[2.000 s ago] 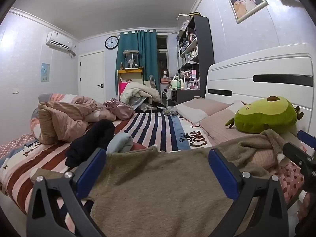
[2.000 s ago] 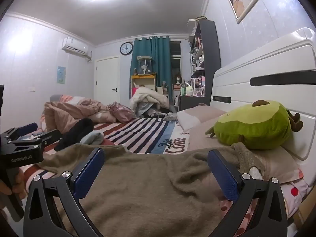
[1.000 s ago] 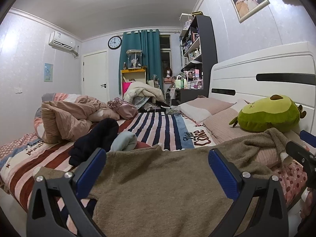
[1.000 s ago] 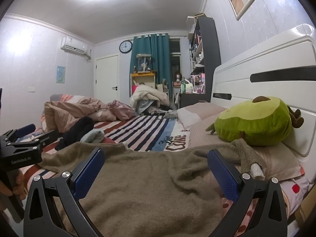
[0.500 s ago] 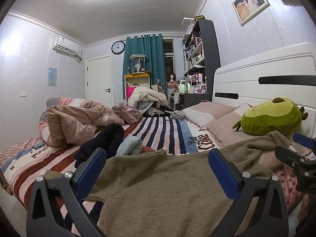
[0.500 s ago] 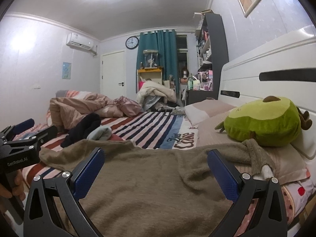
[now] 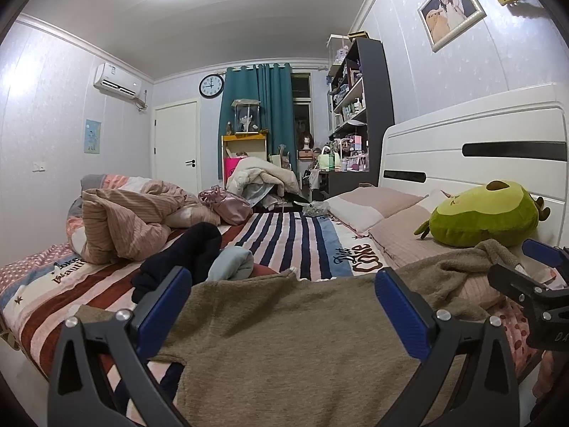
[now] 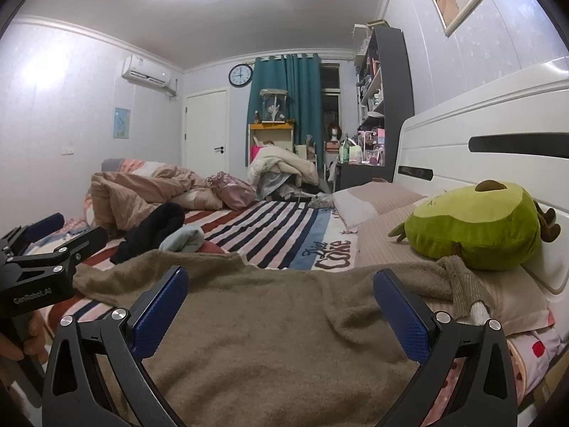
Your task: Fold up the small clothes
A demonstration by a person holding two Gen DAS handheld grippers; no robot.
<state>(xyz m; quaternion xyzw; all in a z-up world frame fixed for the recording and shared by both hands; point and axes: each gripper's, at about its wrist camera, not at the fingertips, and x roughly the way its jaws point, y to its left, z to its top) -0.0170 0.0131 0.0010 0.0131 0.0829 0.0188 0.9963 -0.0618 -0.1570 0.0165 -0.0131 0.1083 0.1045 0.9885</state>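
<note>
sweater [image 7: 284, 338] covers bed (near edge cut off); left gripper [image 7: 281, 306] gapes.

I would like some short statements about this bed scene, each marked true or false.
1. Both the left gripper and the right gripper are open. True.
2. The brown sweater lies spread on the bed. True.
3. The avocado plush lies on the floor. False: it rests on a pillow by the headboard.
4. The right gripper holds a sleeve. False: it holds nothing.
5. A dark garment lies beyond the sweater. True.
</note>
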